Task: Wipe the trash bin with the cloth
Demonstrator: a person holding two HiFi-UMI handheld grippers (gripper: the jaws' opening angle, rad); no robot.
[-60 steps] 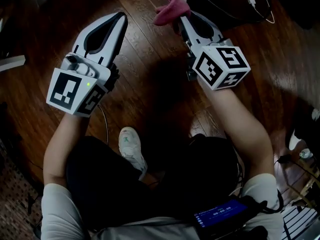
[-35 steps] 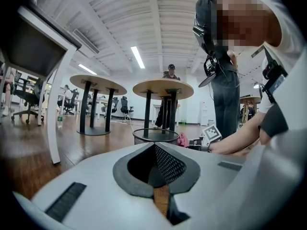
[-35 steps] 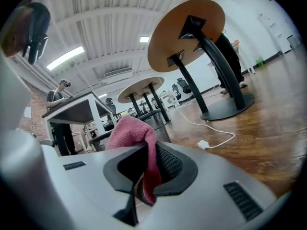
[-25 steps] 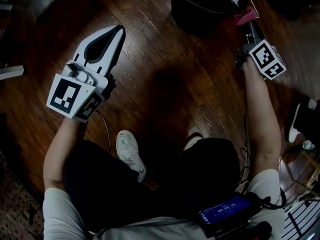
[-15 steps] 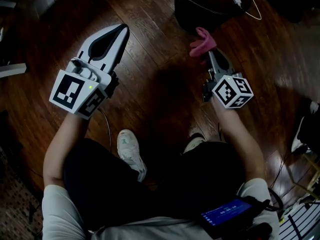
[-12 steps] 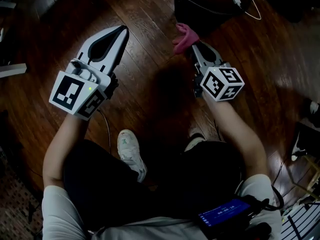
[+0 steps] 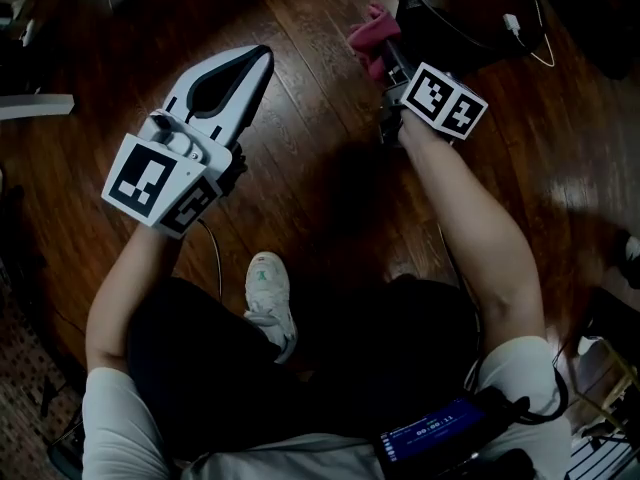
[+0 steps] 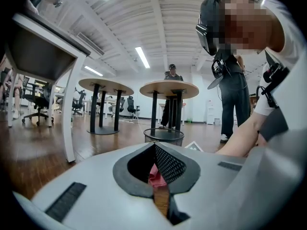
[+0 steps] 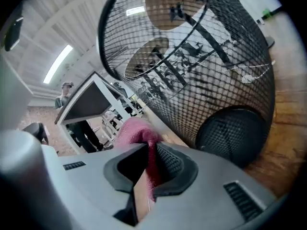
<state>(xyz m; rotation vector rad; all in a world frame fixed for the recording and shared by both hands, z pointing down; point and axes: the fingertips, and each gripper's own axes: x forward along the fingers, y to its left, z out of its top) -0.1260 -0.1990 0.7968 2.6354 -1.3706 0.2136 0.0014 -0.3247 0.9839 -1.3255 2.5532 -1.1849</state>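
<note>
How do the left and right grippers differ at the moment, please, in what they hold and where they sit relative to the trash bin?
The right gripper is shut on the pink cloth; the left gripper is shut on nothing. The right gripper is close beside the trash bin; the left gripper is held apart from it, over the wood floor. Both carry marker cubes.

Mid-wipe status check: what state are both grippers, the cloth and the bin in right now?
Left gripper: fingers shut, nothing between them.
Right gripper: fingers shut on the cloth.
Pink fabric cloth: bunched, pinched in the right gripper, close beside the bin's wall; contact unclear.
Black wire-mesh trash bin: standing upright on the wooden floor.
</note>
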